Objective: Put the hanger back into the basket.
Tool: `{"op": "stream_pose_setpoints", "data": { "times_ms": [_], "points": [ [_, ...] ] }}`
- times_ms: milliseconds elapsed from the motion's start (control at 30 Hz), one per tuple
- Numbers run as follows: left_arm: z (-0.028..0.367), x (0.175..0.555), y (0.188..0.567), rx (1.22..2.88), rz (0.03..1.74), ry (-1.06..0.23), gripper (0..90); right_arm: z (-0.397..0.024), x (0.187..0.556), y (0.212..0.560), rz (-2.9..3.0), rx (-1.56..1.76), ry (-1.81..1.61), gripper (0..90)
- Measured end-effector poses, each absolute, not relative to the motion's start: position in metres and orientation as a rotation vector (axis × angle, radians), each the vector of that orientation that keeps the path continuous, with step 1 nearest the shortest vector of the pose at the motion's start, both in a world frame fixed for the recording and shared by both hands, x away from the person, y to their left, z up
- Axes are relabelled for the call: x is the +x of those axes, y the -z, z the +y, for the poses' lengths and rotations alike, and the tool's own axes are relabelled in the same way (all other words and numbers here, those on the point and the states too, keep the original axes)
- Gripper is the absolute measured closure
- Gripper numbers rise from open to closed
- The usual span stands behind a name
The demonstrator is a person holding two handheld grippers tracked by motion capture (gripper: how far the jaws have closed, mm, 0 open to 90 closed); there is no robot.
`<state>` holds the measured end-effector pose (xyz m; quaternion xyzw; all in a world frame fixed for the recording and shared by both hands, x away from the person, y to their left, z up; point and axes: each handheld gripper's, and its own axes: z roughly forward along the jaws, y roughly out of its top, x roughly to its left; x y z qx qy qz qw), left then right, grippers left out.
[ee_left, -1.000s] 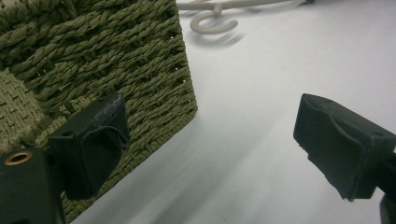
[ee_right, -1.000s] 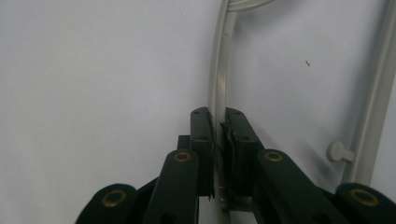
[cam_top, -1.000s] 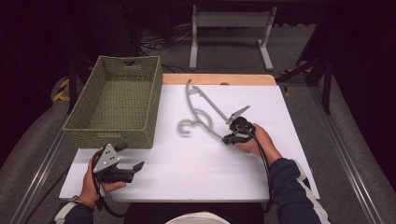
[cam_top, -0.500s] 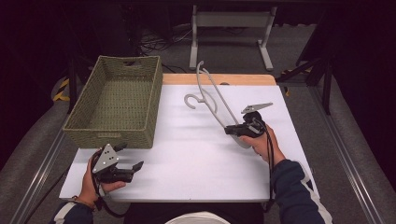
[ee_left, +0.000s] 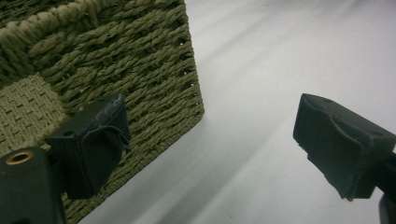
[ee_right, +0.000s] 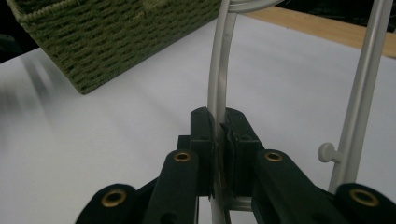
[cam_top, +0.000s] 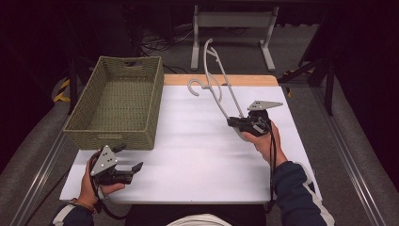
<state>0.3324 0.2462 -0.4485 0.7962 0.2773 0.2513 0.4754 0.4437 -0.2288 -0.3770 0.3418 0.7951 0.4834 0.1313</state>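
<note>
Right hand-held gripper (cam_top: 234,122) clamps the hanger (cam_top: 214,70); left hand-held gripper (cam_top: 128,158) gapes beside basket (cam_top: 117,106).

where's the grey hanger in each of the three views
High view: the grey hanger stands tilted up at centre right, its lower end in the right claw.
Left gripper view: not in it.
Right gripper view: the hanger's arm rises up the centre, pinched between the jaws; its other bar runs along the right edge.
Shared landmark: the green woven basket, upper left in all three.
</note>
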Motion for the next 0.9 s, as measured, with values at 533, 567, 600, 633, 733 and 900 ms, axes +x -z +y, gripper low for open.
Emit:
{"op": "stream_pose_setpoints", "data": {
  "times_ms": [533,567,600,633,733,900],
  "points": [
    [0.251,0.33,0.446,1.926,0.683,-0.639,11.5,-0.186,0.438,0.351,2.289,0.848,-1.388,83.3],
    [0.252,0.33,0.446,1.925,0.683,-0.644,11.5,-0.184,0.438,0.35,2.291,0.841,-1.383,83.3],
    [0.251,0.33,0.446,1.925,0.685,-0.642,11.5,-0.18,0.438,0.349,2.293,0.833,-1.381,83.3],
    [0.252,0.33,0.446,1.928,0.682,-0.646,11.4,-0.176,0.439,0.348,2.296,0.822,-1.381,83.3],
    [0.252,0.33,0.445,1.925,0.685,-0.644,11.5,-0.166,0.44,0.345,2.307,0.807,-1.378,83.3],
    [0.253,0.329,0.445,1.917,0.688,-0.623,11.5,-0.141,0.444,0.339,2.342,0.763,-1.343,83.3]
  ]
}}
